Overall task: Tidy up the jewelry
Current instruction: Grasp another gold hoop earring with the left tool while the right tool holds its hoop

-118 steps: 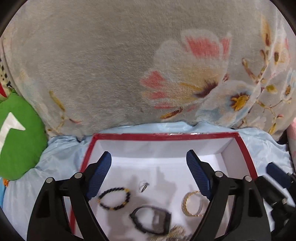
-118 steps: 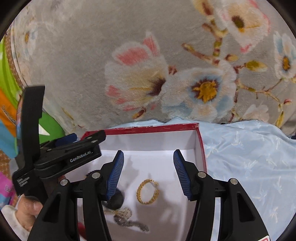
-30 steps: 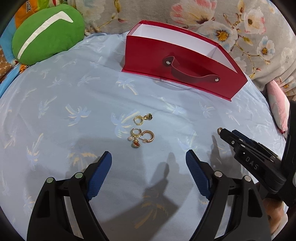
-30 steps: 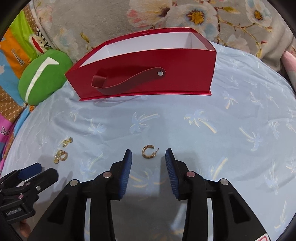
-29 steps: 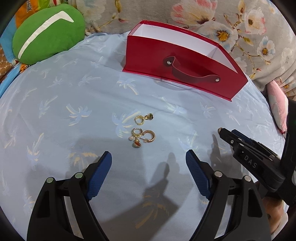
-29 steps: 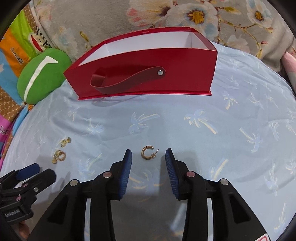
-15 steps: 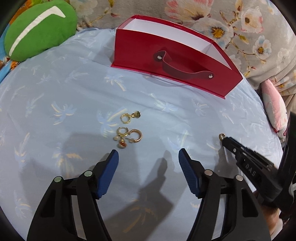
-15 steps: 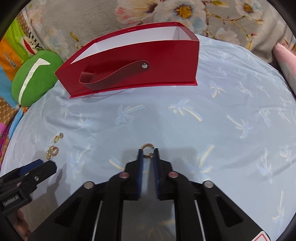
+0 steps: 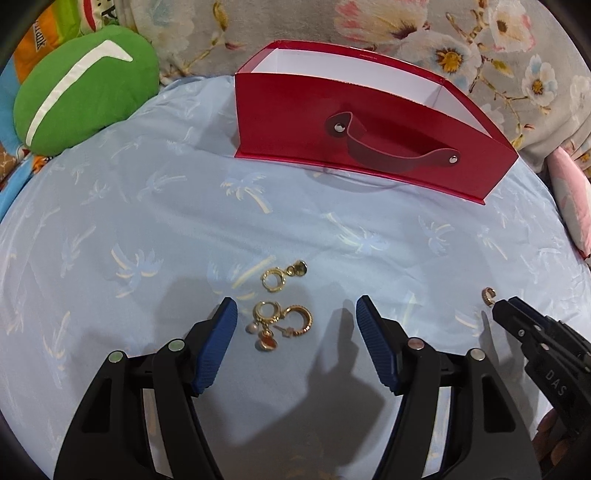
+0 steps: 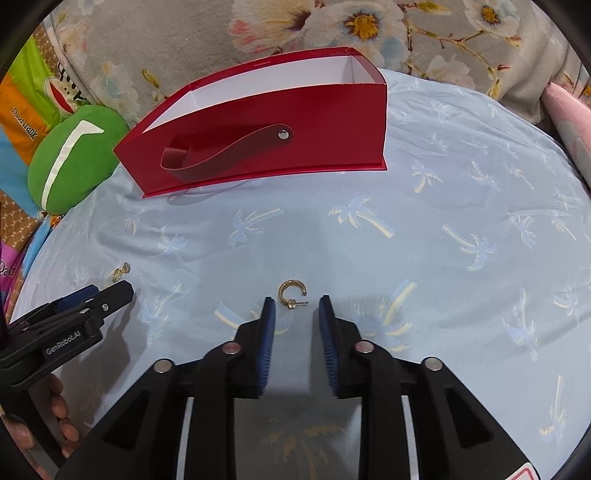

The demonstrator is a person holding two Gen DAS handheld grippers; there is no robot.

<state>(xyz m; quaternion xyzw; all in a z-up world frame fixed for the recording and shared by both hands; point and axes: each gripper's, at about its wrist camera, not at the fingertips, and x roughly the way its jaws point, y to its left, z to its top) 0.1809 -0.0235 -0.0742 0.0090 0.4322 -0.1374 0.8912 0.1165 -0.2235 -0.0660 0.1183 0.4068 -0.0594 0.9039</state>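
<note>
A cluster of gold earrings lies on the pale blue sheet, just ahead of and between the fingertips of my open left gripper. One more gold earring lies just beyond it. A single gold hoop earring lies right in front of my right gripper, whose jaws stand partly open around empty air. The hoop also shows in the left wrist view. A red box with a strap handle stands open at the back.
A green cushion lies at the back left. A floral blanket rises behind the box. A pink cushion sits at the right edge. The left gripper body shows at the lower left of the right wrist view.
Both grippers left the box and came down over the sheet. The right gripper closed around the hoop, then opened partly, hoop lying free. The left gripper advanced to the earring cluster.
</note>
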